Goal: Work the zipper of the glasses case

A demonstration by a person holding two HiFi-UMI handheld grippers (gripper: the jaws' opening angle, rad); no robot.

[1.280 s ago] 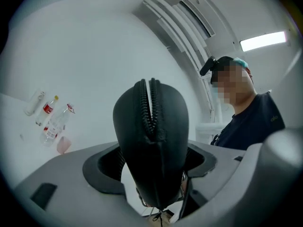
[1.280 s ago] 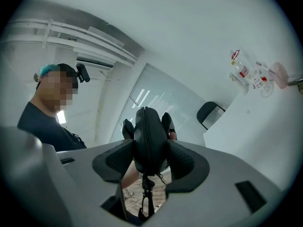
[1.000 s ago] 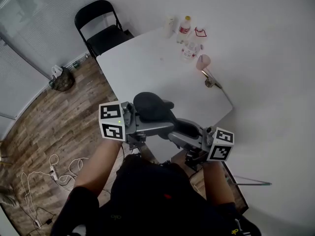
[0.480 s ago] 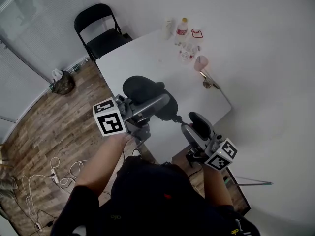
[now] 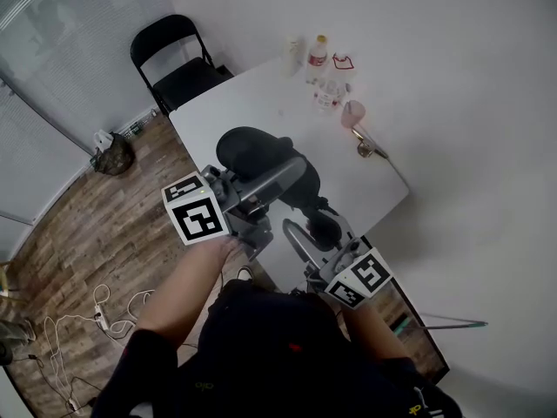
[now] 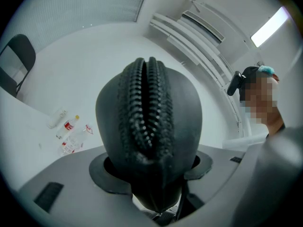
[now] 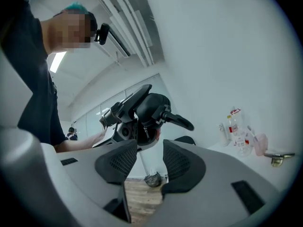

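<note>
Glasses case [image 6: 149, 126]: black, domed, held up in the air, above the white table [image 5: 261, 103] as seen in the head view. Zipper [image 6: 144, 103] turned toward the left gripper view: two tooth rows up the middle, narrow dark gap between them.

Clamped by left gripper [image 6: 150, 169], pads pressed on both sides of the case's lower end. Right gripper [image 7: 149, 162] just below and right of the case, apart from it; jaws closing, a gap left, nothing between them. Small tab hanging under the case in the right gripper view; too small to confirm as the pull.

Beyond the case, at the far table corner: bottles [image 5: 319, 52], pink cup [image 5: 352, 111], small metal item [image 5: 370, 146], not identifiable. Beyond and left of the case: black folding chair [image 5: 178, 59]. Left of the case, on the wood floor: dark bag [image 5: 111, 153]; nearer, loose cables [image 5: 87, 316].

Hidden: case's far end in the left gripper view; table surface under the case, masked by the case and both grippers in the head view.
</note>
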